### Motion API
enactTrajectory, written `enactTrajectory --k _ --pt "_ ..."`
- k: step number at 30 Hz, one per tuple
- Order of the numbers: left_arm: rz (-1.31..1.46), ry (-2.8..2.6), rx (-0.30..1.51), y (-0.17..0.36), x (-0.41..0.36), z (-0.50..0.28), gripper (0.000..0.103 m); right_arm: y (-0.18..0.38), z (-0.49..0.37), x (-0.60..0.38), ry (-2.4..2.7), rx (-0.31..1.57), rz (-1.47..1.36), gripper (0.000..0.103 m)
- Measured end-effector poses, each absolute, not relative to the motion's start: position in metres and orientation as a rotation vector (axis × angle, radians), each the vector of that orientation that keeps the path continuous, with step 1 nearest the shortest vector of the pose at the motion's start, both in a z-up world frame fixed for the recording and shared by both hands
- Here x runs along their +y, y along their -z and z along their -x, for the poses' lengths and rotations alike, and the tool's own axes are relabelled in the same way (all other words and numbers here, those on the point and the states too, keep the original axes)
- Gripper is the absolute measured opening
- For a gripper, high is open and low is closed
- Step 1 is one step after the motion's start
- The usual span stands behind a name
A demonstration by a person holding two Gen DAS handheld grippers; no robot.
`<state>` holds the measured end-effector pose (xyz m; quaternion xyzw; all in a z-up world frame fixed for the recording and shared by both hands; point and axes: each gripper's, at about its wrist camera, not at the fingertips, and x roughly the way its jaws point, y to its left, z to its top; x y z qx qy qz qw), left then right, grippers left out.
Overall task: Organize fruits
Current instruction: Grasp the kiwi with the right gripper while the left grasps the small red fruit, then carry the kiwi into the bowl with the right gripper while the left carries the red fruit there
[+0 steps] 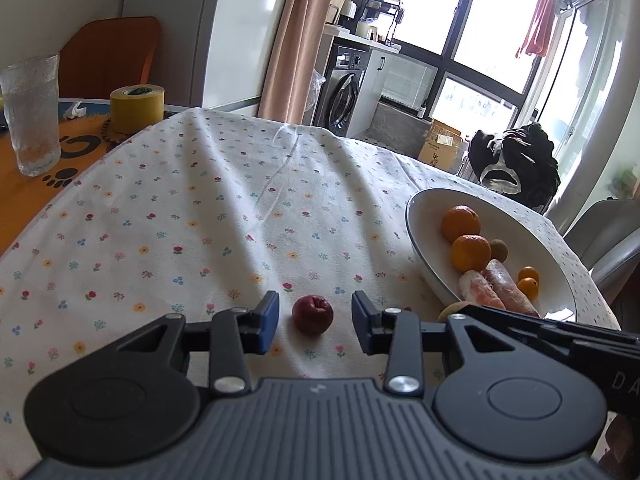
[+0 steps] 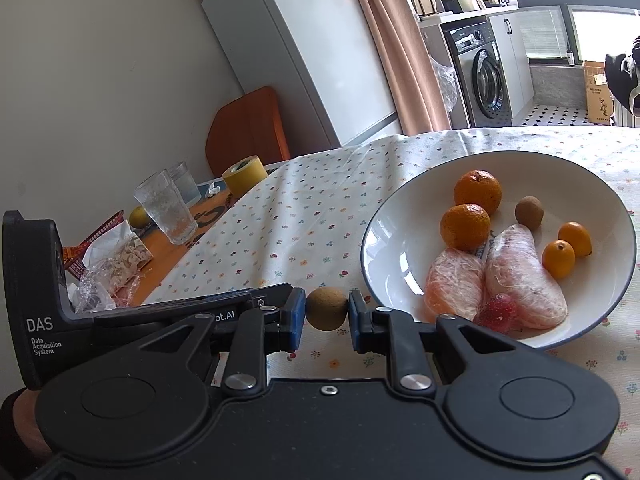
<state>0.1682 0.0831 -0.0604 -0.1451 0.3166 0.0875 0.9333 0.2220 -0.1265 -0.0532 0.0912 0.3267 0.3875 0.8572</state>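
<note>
Fruit is mostly gathered already, as far as I can judge: the white bowl on the floral cloth holds two mandarins, a small brown round fruit, two kumquats, two peeled citrus pieces in plastic wrap and something red at its near edge that I cannot identify for certain

Two pieces remain outside it. My right gripper has its fingers pressed against both sides of a second brown round fruit, just left of the bowl's near rim; whether it is lifted off the cloth or resting on it I cannot tell from this view. My left gripper has its fingers spread wide, with the dark red fruit lying on the worktop between them, clear of both pads. The bowl sits to the right of that fruit, fairly near

So I reckon the job is near its end: the brown fruit needs carrying over the rim and letting go, and the red one needs gripping and doing likewise. Both are small and round, so I expect they could roll if nudged or dropped from height

At the far left, off the cloth, stand a glass and a yellow tape roll; a yellowish round thing shows behind the glass in the right view, possibly fruit, too hidden to say
</note>
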Motion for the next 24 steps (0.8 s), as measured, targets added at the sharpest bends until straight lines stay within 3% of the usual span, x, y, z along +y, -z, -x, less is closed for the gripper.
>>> enactTrajectory --k 3,6,24 --pt "0.278 -0.176 0.665 0.064 0.077 -0.176 0.034 0.05 -0.225 -0.136 -0.801 0.673 -0.2 0.021" --pt "0.282 -0.222 0.696 0.069 0.077 -0.181 0.021 0.046 -0.23 -0.147 -0.78 0.66 -0.208 0.021" --pt "0.261 -0.137 0.6 0.033 0.039 -0.189 0.021 0.035 -0.263 -0.202 -0.648 0.589 -0.258 0.021"
